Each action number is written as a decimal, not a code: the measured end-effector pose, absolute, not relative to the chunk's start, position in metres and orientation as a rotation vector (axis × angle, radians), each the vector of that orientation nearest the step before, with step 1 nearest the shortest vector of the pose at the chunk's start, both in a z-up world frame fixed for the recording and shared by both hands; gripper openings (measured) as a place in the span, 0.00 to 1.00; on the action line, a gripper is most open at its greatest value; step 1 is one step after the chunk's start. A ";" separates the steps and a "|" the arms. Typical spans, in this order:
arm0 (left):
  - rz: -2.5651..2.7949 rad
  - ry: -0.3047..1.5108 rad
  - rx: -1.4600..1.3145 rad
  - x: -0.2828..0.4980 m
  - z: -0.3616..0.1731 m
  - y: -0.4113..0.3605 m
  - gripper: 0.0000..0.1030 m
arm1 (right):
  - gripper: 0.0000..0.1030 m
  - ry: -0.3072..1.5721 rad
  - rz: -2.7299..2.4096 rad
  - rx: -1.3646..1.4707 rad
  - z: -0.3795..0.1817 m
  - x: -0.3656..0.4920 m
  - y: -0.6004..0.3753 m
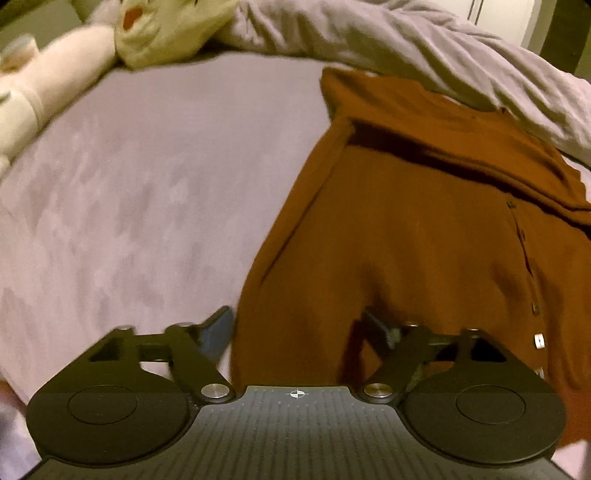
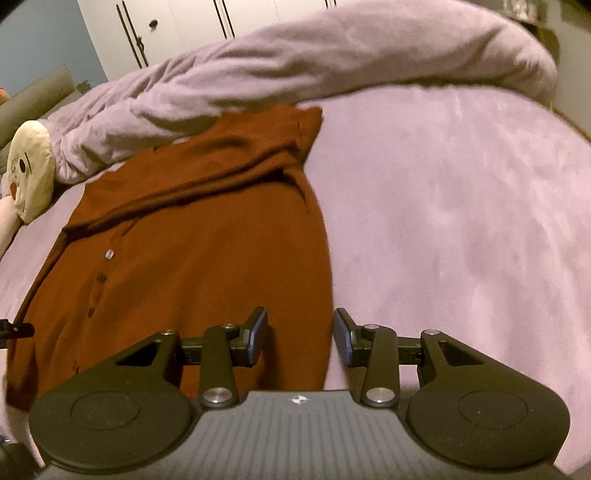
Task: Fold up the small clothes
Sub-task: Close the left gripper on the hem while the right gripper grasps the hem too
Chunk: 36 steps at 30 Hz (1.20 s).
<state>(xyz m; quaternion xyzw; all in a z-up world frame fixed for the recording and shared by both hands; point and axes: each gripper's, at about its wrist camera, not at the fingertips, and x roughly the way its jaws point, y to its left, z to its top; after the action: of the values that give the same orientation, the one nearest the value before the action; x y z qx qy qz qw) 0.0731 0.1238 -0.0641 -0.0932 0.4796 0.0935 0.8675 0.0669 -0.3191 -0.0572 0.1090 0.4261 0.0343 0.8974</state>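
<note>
1. A rust-brown cardigan lies spread on the bed, which is covered in a pale lilac sheet. Its row of small buttons runs down the front, and one sleeve is folded across the upper part.
2. The left gripper sits low at the cardigan's near hem. Its fingers are spread wide, one over the bare sheet at about 9 o'clock of the hem edge, the other on the brown cloth. They have hold of nothing that I can make out.
3. The right gripper is at the garment's other side edge, its fingers parted with a clear gap. One is above the cloth, the other above the sheet, and the edge runs between them, ungripped.
4. A rumpled lilac duvet is heaped at 12 o'clock, touching the cardigan's far end.
5. A cream plush toy lies at 10 o'clock from the left gripper, well apart from the cardigan.
</note>
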 end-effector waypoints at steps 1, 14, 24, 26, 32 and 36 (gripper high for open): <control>0.196 1.007 -0.201 0.069 -0.065 0.127 0.75 | 0.37 0.895 0.083 0.244 -0.059 0.064 -0.321; 0.120 1.038 -0.245 0.060 -0.064 0.137 0.45 | 0.27 1.029 0.186 0.306 -0.071 0.035 -0.323; 0.048 1.074 -0.306 0.062 -0.066 0.146 0.13 | 0.05 1.029 0.219 0.371 -0.078 0.035 -0.325; 0.016 1.083 -0.317 0.063 -0.063 0.147 0.12 | 0.05 1.031 0.228 0.402 -0.076 0.038 -0.327; -0.091 1.046 -0.473 0.076 -0.041 0.160 0.12 | 0.04 0.992 0.261 0.598 -0.060 0.051 -0.344; -0.116 0.975 -0.541 0.094 -0.019 0.165 0.11 | 0.04 0.938 0.282 0.654 -0.042 0.070 -0.345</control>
<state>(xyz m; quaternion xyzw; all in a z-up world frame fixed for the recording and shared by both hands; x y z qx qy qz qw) 0.0937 0.1650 -0.0189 -0.2563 0.4624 -0.0549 0.8470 0.0697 -0.3447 -0.0418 0.3084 0.4423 0.1328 0.8316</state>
